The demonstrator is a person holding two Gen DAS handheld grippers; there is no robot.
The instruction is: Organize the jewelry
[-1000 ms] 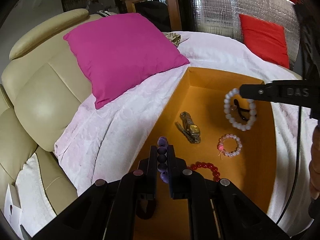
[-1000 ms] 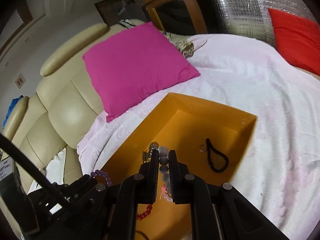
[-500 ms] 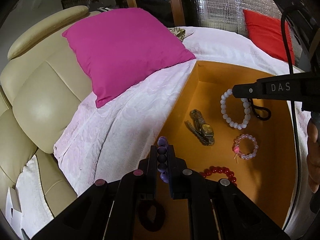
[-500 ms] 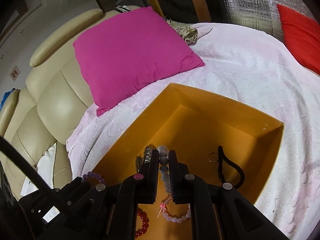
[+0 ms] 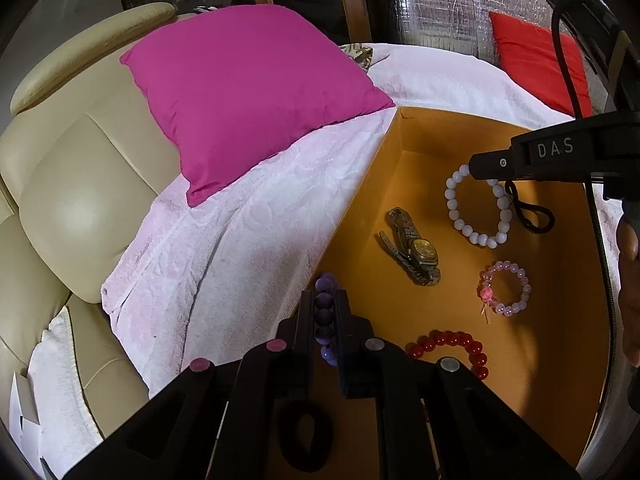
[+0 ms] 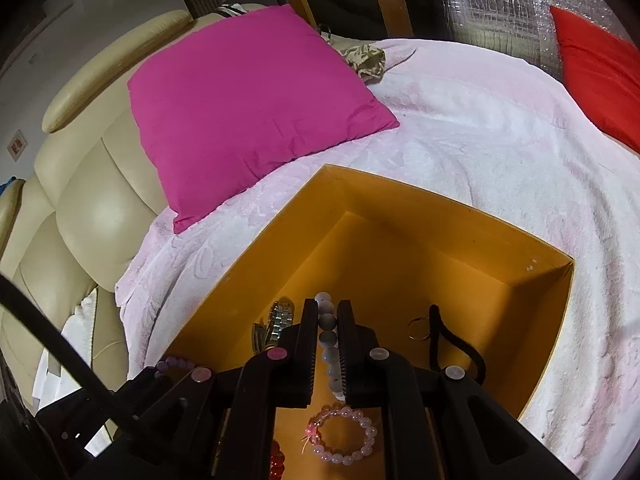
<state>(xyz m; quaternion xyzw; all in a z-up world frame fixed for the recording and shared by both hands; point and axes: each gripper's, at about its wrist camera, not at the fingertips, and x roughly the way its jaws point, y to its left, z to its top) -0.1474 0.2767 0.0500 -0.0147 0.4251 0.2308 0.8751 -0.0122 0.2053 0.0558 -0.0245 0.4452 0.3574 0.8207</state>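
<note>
An orange box (image 5: pixel 404 120) lies on a pink blanket. My left gripper (image 5: pixel 325 300) is shut on a purple bead bracelet (image 5: pixel 325 304) at the box's left rim. My right gripper (image 6: pixel 328 312) is shut on a white bead bracelet (image 6: pixel 327 322), which hangs from it inside the box, as the left wrist view (image 5: pixel 476 208) shows. On the box floor lie a metal watch (image 5: pixel 414 246), a pink bead bracelet (image 5: pixel 506 294), a red bead bracelet (image 5: pixel 452 346), a black cord (image 5: pixel 530 214) and a black hair tie (image 5: pixel 306 436).
A magenta pillow (image 5: pixel 244 104) lies on the blanket (image 5: pixel 240 248) left of the box. A cream leather sofa back (image 5: pixel 68 184) rises at the left. A red cushion (image 5: pixel 536 60) sits far right. A thin ring (image 6: pixel 418 328) lies by the cord.
Both grippers have moved closer to the box, each still holding its bracelet. The white bracelet has sunk lower into the box.
</note>
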